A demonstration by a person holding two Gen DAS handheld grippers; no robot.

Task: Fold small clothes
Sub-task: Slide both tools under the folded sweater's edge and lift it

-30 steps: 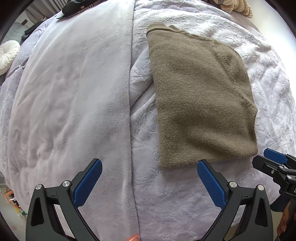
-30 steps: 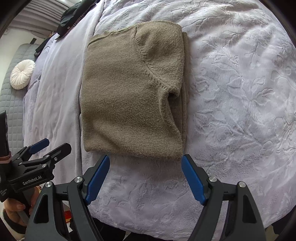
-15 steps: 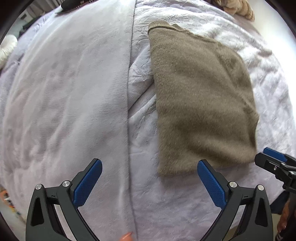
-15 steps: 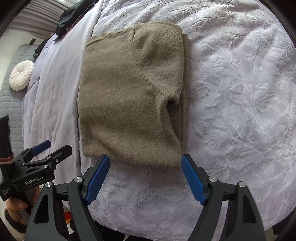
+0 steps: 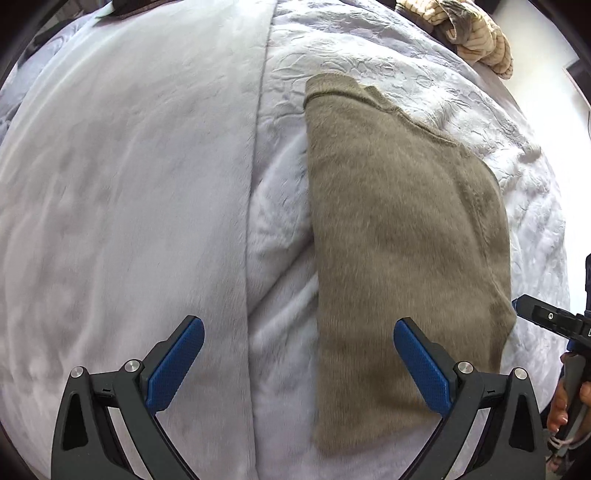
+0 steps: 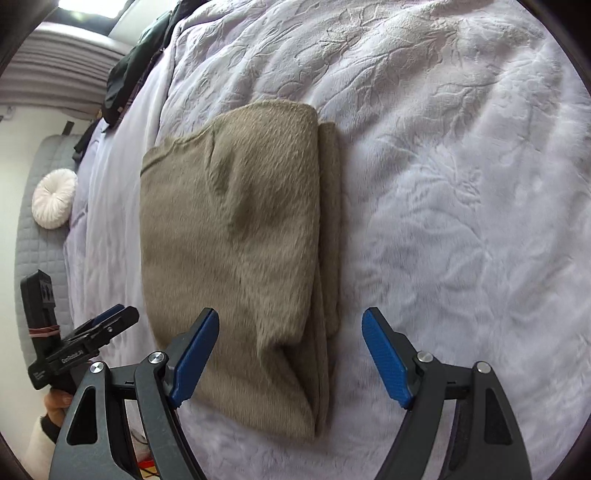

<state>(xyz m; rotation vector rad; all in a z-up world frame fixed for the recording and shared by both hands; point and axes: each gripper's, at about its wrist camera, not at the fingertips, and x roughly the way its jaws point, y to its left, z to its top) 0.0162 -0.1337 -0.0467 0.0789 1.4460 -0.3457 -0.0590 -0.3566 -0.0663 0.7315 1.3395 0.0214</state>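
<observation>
One olive-brown knitted sweater (image 5: 399, 251) is lying flat on the pale lilac bedspread (image 6: 461, 184), folded into a long, roughly rectangular bundle. Its fabric is showing a fuzzy, brushed nap. A ribbed edge is running along the far end. In the right wrist view, the sweater (image 6: 236, 251) is showing a sleeve seam curving across the top layer, and stacked layers are lying exposed along its right-hand edge. The near end is sitting slightly rumpled.

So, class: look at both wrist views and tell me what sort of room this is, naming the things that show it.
Most likely a bedroom. A folded olive sweater lies on a wide lilac embossed bedspread, a round white cushion rests against a grey quilted headboard, and more clothes are heaped at the far edge.
</observation>
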